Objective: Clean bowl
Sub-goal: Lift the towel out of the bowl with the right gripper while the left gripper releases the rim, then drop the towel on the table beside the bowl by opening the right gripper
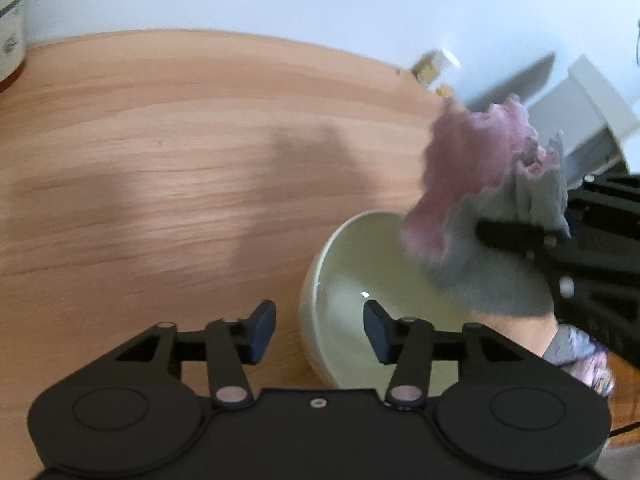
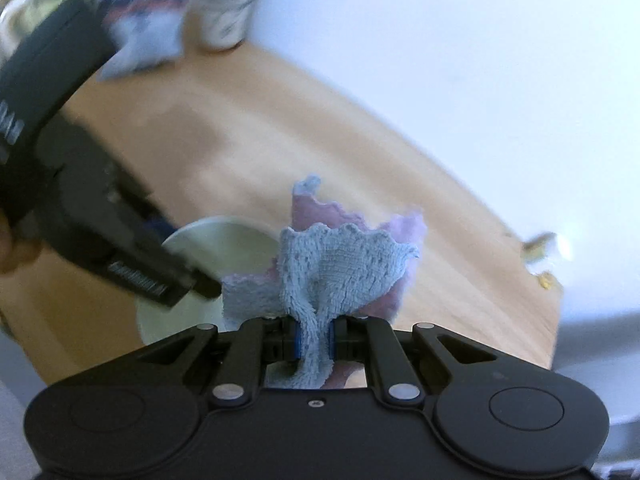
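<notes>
two things matter here, the bowl and the cloth, and they handle in opposite ways.

from the left wrist view, your left gripper stands released, its blue pads astride the bowl's near rim without pressing it, one outside the wall and one over the hollow. the bowl sits upright on the wooden worktop, pale and glazed, with a highlight on its inner wall. judge it rigid, smooth, probably slick if damp, and breakable if tipped off the edge. the rim is the only place a two-finger gripper can take it: pinch the wall, one pad inside and one outside, and clamp firmly so it cannot skate. the cloth, pink on one face and grey-blue on the other, hangs bunched at the far right side of the bowl, carried by the right gripper.

from the right wrist view, your right gripper is clenched on a gathered fold of the cloth, which fans out loose beyond the pads. it looks soft, light, fluffy terry; it will flop and drag, so keep the pinch deep in the bundle. the bowl lies just beyond and left, partly hidden by the left gripper's body. this view is blurred.
</notes>
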Demonstrator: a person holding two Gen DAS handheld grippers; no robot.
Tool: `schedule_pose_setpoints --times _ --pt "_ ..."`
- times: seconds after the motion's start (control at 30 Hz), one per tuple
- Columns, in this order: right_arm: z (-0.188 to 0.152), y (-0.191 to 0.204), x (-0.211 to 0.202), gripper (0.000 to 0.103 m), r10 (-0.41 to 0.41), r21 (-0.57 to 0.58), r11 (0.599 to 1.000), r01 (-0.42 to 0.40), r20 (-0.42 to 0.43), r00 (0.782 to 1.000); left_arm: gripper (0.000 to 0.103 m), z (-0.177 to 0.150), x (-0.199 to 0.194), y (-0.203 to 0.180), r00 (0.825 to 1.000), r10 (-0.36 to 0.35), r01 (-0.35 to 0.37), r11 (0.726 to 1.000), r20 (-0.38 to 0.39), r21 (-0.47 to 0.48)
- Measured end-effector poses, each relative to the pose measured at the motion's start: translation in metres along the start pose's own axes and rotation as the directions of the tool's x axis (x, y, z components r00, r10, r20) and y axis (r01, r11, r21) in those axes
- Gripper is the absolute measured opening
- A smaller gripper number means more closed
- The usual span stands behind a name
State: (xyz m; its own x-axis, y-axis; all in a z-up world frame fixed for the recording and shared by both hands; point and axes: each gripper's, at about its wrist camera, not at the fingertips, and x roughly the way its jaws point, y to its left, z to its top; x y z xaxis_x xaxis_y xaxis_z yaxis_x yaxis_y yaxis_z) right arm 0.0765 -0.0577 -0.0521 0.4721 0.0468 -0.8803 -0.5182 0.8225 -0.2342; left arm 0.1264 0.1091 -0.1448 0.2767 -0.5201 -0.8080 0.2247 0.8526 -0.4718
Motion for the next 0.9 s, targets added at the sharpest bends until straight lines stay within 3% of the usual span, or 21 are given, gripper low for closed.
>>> schedule_pose_setpoints --times 0.2,0.27,0.37,0.43,0.53,0.7,0.77,0.9 --pt "-0.023 -0.050 0.002 0.012 -0.042 0.209 0.977 0.039 0.006 0.999 0.082 -0.007 -0.022 -0.018 0.993 0.100 -0.101 0.995 0.067 0.020" --pt "-0.034 -0.059 0.000 0.012 -0.087 0.228 0.971 0.076 0.037 0.996 0.086 -0.009 -0.037 -0.025 0.990 0.093 -0.092 0.996 0.106 -0.014" --pt "-0.051 -0.070 0.011 0.012 -0.100 0.287 0.954 0.086 0.034 0.994 0.102 -0.013 -0.057 -0.047 0.978 0.103 -0.105 0.994 0.181 0.002" --pt "-0.061 -0.076 0.025 0.012 -0.075 0.336 0.940 0.063 0.024 0.997 0.102 -0.016 -0.066 -0.061 0.966 0.128 -0.135 0.991 0.224 0.015" --pt "-0.079 -0.081 0.045 0.012 -0.018 0.381 0.925 0.009 0.020 1.000 0.102 -0.022 -0.071 -0.079 0.962 0.132 -0.126 0.991 0.237 -0.039" --pt "-0.096 -0.089 0.066 0.013 0.068 0.409 0.910 -0.071 0.020 0.997 0.102 -0.032 -0.073 -0.099 0.960 0.170 -0.146 0.982 0.221 -0.118" --pt "-0.103 -0.089 0.069 0.014 0.068 0.409 0.910 -0.072 0.024 0.997 0.102 -0.038 -0.073 -0.112 0.960 0.188 -0.166 0.979 0.206 -0.120" --pt "-0.116 -0.097 0.071 0.030 0.079 0.455 0.887 -0.082 0.026 0.997 0.102 -0.048 -0.081 -0.129 0.948 0.228 -0.213 0.973 0.222 -0.090"
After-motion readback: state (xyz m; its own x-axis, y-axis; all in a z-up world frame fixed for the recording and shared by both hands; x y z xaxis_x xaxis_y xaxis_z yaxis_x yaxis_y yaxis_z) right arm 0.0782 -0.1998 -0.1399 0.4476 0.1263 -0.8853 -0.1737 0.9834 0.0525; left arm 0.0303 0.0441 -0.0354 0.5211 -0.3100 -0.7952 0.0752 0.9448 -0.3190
